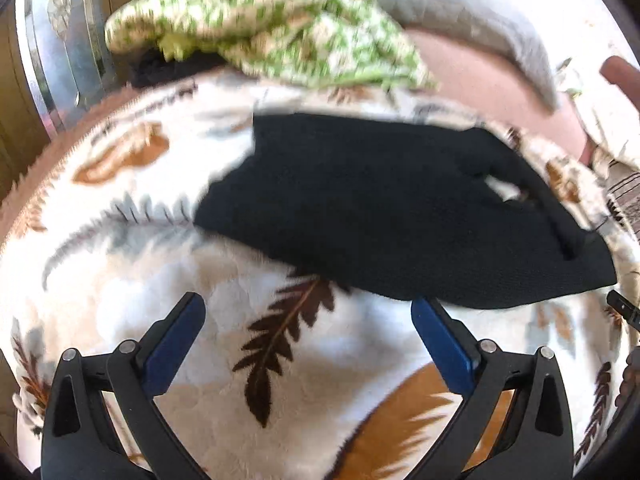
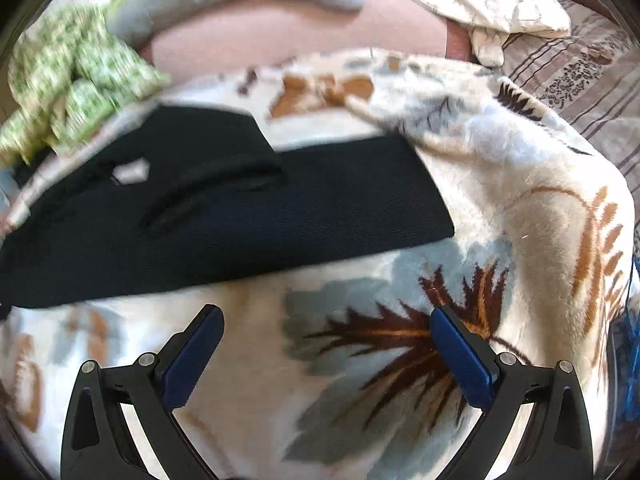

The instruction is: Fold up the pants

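Note:
Black pants point(image 1: 384, 208) lie flat on a white fleece blanket with brown leaf prints point(image 1: 132, 276). They look folded, with a pocket slit and a small white tag showing in the right wrist view point(image 2: 240, 208). My left gripper point(image 1: 308, 304) is open and empty, just short of the pants' near edge. My right gripper point(image 2: 328, 316) is open and empty, over the blanket point(image 2: 500, 200) a little in front of the pants' near edge.
A green-and-white patterned cloth point(image 1: 260, 12) lies bunched behind the pants, also in the right wrist view point(image 2: 76, 76). A grey pillow point(image 1: 472, 12) and pink sheet point(image 2: 296, 36) lie beyond. A cream cloth point(image 2: 488, 4) and striped bedding point(image 2: 580, 64) sit at far right.

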A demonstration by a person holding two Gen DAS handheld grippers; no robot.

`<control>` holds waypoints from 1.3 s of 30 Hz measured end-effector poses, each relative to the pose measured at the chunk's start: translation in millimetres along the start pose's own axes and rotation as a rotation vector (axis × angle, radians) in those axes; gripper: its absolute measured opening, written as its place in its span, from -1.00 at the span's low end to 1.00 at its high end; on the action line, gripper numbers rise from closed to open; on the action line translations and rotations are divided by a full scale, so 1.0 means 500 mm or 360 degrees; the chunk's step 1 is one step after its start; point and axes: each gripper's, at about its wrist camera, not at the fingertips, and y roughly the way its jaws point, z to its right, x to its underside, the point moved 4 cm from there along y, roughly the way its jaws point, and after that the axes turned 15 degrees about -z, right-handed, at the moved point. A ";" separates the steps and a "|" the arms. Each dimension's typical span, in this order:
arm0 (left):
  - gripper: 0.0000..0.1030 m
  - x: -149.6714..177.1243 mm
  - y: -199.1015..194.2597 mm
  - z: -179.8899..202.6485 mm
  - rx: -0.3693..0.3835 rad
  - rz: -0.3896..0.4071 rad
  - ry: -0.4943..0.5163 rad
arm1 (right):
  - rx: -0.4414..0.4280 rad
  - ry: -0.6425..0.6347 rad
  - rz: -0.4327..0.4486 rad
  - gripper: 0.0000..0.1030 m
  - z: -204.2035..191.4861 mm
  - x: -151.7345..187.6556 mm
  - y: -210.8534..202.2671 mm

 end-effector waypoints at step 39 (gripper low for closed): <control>1.00 -0.016 0.034 0.011 -0.0007 -0.0117 -0.0131 | 0.0065 0.0059 0.0157 0.49 -0.039 -0.276 0.021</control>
